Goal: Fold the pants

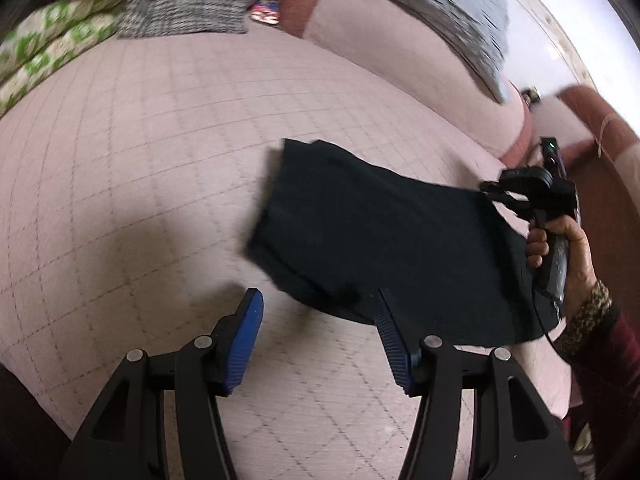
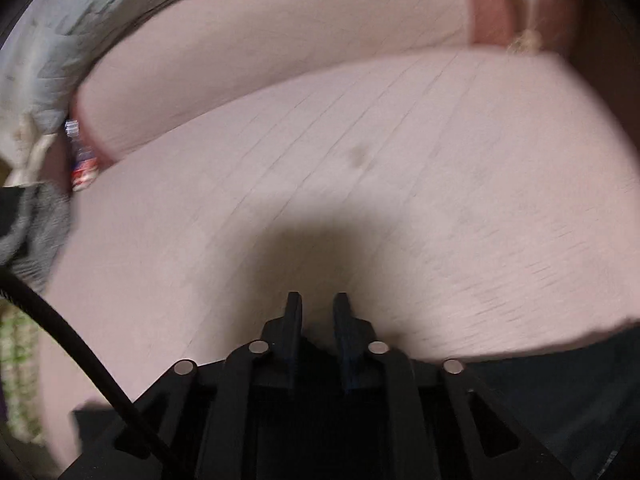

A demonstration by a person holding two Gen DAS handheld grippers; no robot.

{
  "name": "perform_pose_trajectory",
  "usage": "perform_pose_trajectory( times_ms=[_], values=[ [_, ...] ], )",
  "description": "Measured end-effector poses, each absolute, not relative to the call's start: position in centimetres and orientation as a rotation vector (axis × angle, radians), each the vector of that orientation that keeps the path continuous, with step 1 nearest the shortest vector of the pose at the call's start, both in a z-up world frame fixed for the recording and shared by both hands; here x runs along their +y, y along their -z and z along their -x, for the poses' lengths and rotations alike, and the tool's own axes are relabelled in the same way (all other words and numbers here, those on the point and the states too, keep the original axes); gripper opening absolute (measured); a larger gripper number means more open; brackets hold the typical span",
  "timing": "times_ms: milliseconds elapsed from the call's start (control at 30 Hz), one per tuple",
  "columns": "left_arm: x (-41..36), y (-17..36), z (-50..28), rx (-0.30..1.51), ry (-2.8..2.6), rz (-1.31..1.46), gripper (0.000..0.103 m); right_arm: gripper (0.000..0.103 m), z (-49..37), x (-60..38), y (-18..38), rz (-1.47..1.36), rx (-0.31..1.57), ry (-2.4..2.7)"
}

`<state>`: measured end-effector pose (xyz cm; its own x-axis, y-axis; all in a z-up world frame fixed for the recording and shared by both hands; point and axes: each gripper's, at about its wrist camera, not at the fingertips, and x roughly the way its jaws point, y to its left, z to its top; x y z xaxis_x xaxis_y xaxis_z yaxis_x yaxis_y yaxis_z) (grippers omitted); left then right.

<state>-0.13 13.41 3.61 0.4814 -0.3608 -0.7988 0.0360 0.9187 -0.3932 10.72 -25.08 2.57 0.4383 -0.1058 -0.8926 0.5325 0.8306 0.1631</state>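
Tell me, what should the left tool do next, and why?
Probably ease forward and close on the near edge of the black folded pants. The left gripper is open and holds nothing, one blue-padded finger already at that edge on the pink quilted cushion.

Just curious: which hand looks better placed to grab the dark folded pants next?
Probably the left gripper: its blue fingers are spread beside the black folded pants; the right gripper faces bare cushion.

Pink quilted sofa seat (image 1: 160,168), black pants (image 1: 384,248) apparently folded on it.

L claw (image 1: 318,308) spread wide; R claw (image 2: 318,304) nearly closed.
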Motion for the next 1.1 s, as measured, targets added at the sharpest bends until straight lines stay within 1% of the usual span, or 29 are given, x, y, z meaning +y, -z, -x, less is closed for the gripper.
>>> perform_pose_trajectory(
  times_ms=[100,200,333,467,567,667,733,767,867,933,1000,1100],
  values=[
    [14.8,-3.2,0.1,1.042,0.236,0.397,0.057,0.026,-9.5,-22.5,-4.8,-0.405,1.001,0.317],
    [15.6,-2.8,0.2,1.052,0.247,0.46,0.057,0.035,-7.5,-19.3,-6.1,-0.359,1.004,0.218],
    [15.6,-3.1,1.2,1.043,0.258,0.48,0.057,0.043,-5.1,-15.3,-6.5,-0.332,1.05,0.099],
    [16.1,-3.5,2.4,1.02,0.247,0.471,0.057,0.043,-4.0,-10.2,-5.8,-0.225,1.122,0.008],
    [17.0,-3.6,3.2,1.001,0.221,0.462,0.058,0.043,-4.1,-6.8,-5.5,-0.227,1.151,-0.064],
    [18.1,-3.7,3.5,0.986,0.22,0.49,0.058,0.044,-5.1,-3.3,-5.2,-0.259,1.195,-0.154],
    [18.3,-3.8,2.8,0.975,0.22,0.498,0.06,0.058,-5.7,-1.6,-5.2,-0.271,1.243,-0.217],
    [18.3,-3.9,2.3,0.972,0.223,0.499,0.062,0.059,-6.1,-0.5,-5.0,-0.268,1.271,-0.252],
    [17.7,-3.9,-0.3,0.962,0.248,0.507,0.063,0.059,-7.9,1.9,-5.1,-0.211,1.33,-0.268],
    [17.6,-3.3,-1.3,0.971,0.26,0.555,0.063,0.06,-9.5,2.8,-5.2,-0.223,1.372,-0.269],
    [18.0,-2.3,-1.4,0.975,0.272,0.606,0.063,0.061,-11.0,3.4,-5.2,-0.241,1.419,-0.262],
    [18.6,-1.3,-0.8,0.953,0.318,0.614,0.062,0.063,-12.7,4.3,-5.0,-0.208,1.478,-0.236]
  ],
)
